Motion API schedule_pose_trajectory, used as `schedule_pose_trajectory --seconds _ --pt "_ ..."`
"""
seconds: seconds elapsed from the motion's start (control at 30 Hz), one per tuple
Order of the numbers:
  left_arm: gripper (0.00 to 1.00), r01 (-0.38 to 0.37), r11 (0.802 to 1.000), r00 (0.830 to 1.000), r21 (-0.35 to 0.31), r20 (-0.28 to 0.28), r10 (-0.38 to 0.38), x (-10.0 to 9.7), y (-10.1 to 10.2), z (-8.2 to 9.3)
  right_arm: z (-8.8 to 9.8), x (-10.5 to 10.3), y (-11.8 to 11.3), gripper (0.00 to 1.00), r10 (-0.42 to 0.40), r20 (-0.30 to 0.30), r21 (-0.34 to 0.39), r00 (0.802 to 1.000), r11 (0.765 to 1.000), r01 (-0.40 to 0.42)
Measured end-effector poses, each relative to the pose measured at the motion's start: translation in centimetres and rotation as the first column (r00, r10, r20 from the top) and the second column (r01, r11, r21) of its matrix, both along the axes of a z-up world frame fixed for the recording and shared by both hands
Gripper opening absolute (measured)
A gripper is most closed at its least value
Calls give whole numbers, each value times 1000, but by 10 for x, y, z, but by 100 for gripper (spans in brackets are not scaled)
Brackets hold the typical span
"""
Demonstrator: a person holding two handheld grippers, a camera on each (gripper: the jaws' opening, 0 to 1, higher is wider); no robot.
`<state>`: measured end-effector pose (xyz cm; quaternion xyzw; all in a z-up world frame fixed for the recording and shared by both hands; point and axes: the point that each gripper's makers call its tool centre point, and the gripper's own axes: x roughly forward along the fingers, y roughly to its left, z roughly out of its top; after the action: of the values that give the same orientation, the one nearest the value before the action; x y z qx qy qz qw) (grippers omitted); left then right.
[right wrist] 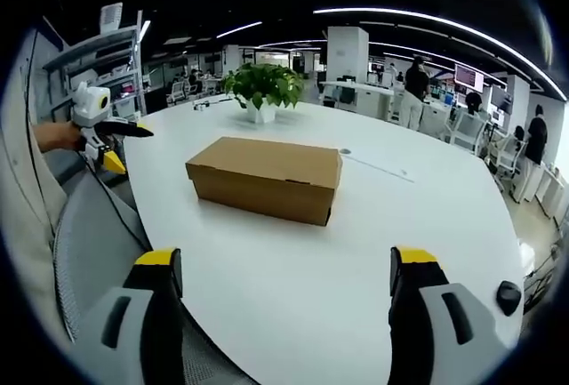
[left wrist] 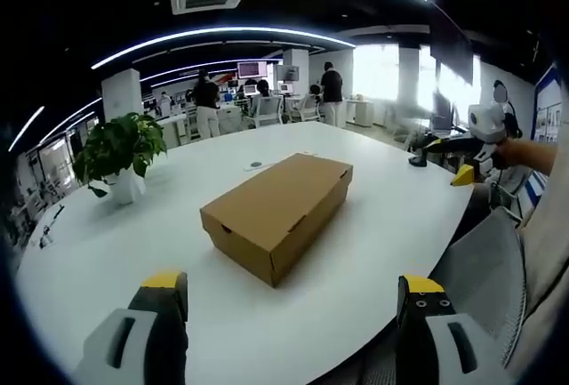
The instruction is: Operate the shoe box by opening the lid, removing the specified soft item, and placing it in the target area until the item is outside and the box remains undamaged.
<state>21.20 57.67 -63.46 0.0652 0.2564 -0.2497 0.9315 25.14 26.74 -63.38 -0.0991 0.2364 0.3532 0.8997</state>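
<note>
A brown cardboard shoe box (left wrist: 277, 212) lies shut in the middle of a white oval table (left wrist: 116, 252); the right gripper view has the box (right wrist: 265, 178) from its long side. My left gripper (left wrist: 293, 300) is open, its yellow-tipped jaws wide apart near the table's edge, well short of the box. My right gripper (right wrist: 284, 283) is also open, held back from the box over the table's near edge. Each gripper appears in the other's view, held by a hand off the table's side: the right gripper (left wrist: 462, 158) and the left gripper (right wrist: 111, 140). The box's contents are hidden.
A potted green plant (left wrist: 118, 154) stands on the table beyond the box, also seen as the plant (right wrist: 263, 90). A grey mesh chair (right wrist: 98, 225) sits at the table's edge. A small dark object (right wrist: 508, 296) lies at the table's right rim. People stand among desks in the background.
</note>
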Motion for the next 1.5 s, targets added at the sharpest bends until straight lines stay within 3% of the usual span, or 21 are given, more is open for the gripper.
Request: schedule_pose_trajectory --seconds 0.23,0.93,1.27,1.5 --pt "100 -33 999 999 -11 -10 32 6 -1 -4 0 11 2 90 40 7 -15 999 999 -40" --pt "97 -16 1000 1000 -7 -4 16 24 -13 -15 -6 52 15 89 167 6 -46 986 985 -167" --pt "94 -72 997 997 -12 7 72 42 -9 -19 -9 81 23 85 228 18 -54 974 973 -226" --pt "86 -121 993 993 -7 -14 121 52 -4 -29 -16 102 30 80 276 18 -61 961 960 -274"
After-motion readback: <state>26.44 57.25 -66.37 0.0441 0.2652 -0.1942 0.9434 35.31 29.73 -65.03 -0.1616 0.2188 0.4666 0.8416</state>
